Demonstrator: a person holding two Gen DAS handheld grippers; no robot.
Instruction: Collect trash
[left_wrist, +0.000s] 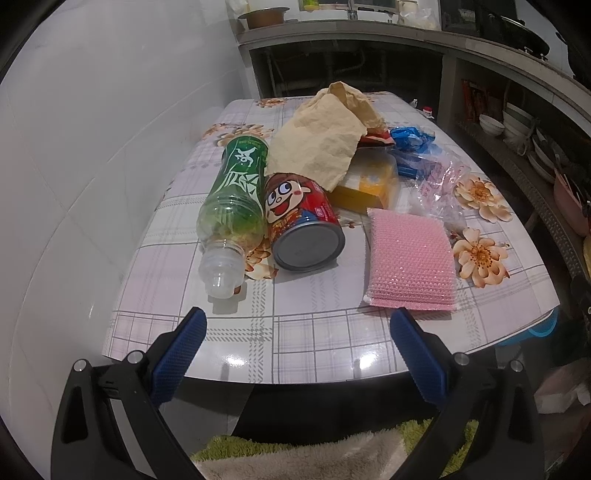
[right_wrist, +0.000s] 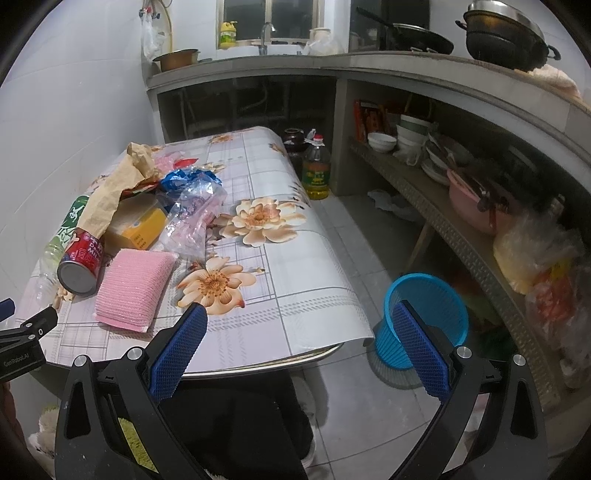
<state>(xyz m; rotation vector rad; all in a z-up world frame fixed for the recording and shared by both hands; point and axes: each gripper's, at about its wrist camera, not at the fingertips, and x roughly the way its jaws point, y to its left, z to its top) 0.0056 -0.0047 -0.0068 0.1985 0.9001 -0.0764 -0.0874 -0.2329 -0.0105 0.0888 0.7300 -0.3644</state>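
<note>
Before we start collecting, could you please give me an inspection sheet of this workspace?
Surface: table under a flowered plastic cover, set against the tiled wall.
Job's things: green bottle and red can lying side by side; brown paper draped over a yellow box; blue wrapper; clear plastic bag.
Bin: blue basket on the floor beside the table.
Clutter: pink sponge lying flat.
Grippers: left gripper and right gripper both open, empty.
Cables: nothing seen.
Surroundings: oil bottle on the floor; shelf with bowls; pans on the counter.
</note>
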